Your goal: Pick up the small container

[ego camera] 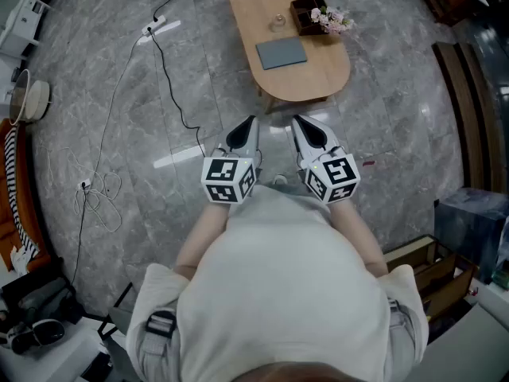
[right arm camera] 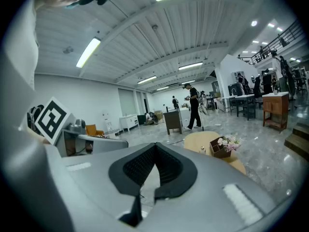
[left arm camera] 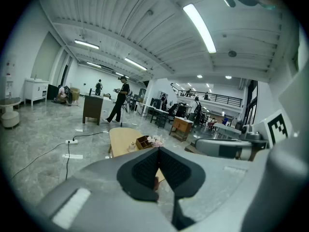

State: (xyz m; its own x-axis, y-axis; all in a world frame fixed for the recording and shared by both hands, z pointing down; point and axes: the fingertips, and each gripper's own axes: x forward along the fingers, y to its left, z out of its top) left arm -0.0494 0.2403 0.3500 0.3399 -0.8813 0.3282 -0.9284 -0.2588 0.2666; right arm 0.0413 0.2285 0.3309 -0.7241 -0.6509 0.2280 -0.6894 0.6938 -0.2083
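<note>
The left tool [ego camera: 245, 127] and the right tool [ego camera: 302, 126] each have their jaws pressed together on nothing. They are held side by side short of the desk [ego camera: 318, 78], probably because the reach has not begun. The small container [ego camera: 277, 23] stands on the desk's far half, just beside the flower box [ego camera: 308, 13] and beyond the grey pad [ego camera: 281, 52]. It is well apart from both tools.

The small container [ego camera: 277, 24] is a little pale, see-through vessel, its detail too small to make out. It stands upright on the oval wooden table [ego camera: 306, 78], on the table's far half and near its midline, well inside the rim, with nothing gripping it.
</note>
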